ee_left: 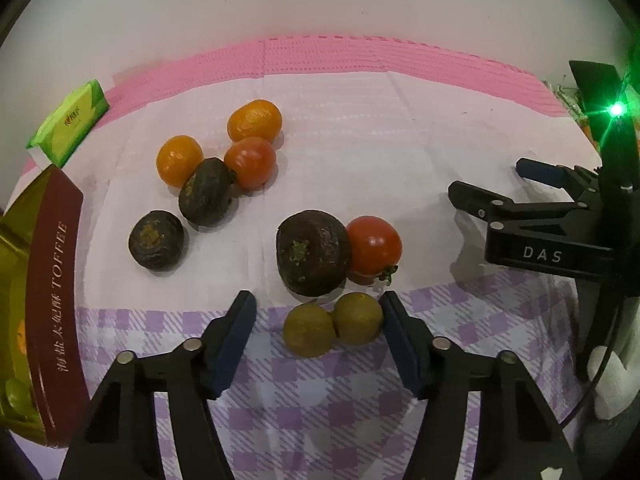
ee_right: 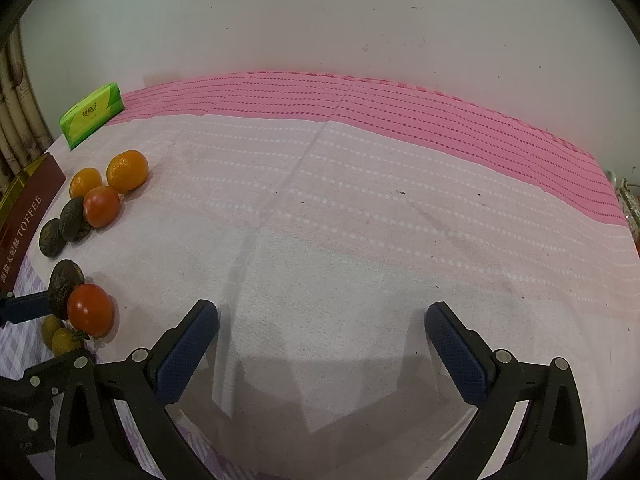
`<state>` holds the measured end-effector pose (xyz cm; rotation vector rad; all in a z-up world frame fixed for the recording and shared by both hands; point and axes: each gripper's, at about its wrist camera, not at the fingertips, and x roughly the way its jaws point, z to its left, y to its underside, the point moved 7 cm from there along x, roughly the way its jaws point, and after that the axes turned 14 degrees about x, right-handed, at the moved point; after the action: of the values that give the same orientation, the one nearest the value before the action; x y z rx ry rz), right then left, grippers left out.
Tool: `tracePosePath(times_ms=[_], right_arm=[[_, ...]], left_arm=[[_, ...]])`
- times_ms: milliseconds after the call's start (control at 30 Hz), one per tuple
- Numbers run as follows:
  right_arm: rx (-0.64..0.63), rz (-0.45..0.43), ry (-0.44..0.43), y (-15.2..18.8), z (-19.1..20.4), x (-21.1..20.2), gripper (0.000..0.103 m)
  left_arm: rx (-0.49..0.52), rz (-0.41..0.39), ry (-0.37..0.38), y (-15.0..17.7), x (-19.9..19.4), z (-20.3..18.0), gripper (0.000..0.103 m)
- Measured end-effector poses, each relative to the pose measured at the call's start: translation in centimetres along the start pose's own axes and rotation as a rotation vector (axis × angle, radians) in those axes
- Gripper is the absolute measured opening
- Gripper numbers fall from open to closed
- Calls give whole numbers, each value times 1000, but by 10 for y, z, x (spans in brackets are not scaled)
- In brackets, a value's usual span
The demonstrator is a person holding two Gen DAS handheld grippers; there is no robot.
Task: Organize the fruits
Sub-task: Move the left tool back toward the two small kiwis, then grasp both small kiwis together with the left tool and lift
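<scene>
Cloth (ee_left: 360, 152) fills both views, pink band at top, purple check at bottom; fruit all sits loose on it, so sorting looks barely begun. Toffee box (ee_left: 52, 280) at left edge of left view holds something green and orange inside, hard to tell what. Green pack (ee_left: 68, 120) upper left, untouched.

Right gripper (ee_right: 320, 332) is spread wide over bare cloth at bottom centre of its view, grasping nothing.

Left gripper (ee_left: 316, 312) is part open at bottom centre; right pad touches or nearly touches right green fruit (ee_left: 358, 318), left pad well clear of left green fruit (ee_left: 308, 330). Not clenched yet.

Dark fruits: big one (ee_left: 312, 252) centre, touching red tomato (ee_left: 374, 246); two more (ee_left: 206, 192) (ee_left: 156, 240) mid left.
Oranges (ee_left: 254, 120) (ee_left: 179, 160) and second tomato (ee_left: 250, 162) cluster upper left.

Green pair touch each other, long axis of pair running left-right across the jaws, tilted slightly up to right. Each fruit is roundish, no clear pointing. Centre tomato's stem points lower right.

Left to do: nearly all fruit.
</scene>
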<state>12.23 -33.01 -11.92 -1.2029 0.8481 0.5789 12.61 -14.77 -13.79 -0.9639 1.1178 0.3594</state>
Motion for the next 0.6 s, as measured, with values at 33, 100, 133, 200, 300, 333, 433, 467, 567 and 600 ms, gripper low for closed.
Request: tracePosePath(times_ms=[33,100,133,200,300,333,433,467,567,600], right_arm=[[0,0,0,0,0,0,103],[0,0,0,0,0,0,103],[0,0,0,0,0,0,103],[0,0,0,0,0,0,103],[0,1,0,0,0,0,103],[0,0,0,0,-1,0,103],[0,1,0,0,-1,0,103],[0,1,0,0,-1,0,103],[0,1,0,0,-1,0,103],[0,1,0,0,-1,0,103]], left_arm=[[1,-2,1,0,0,0,56],[-3,-7,14,1,-1,2,54],[-7,-8,19,2,-1,4,54],[-7,-13,23,4,-2,6,56],[4,-9,10,6,-2,7,62],[6,-11,6,6,-1,7,64],[14,-16,-3,6,-1,6,64],[13,-15,-3,5,-1,6,63],[15,-20,-1,6,-3,5,55],[17,-23,-1,6,-4,5,51]])
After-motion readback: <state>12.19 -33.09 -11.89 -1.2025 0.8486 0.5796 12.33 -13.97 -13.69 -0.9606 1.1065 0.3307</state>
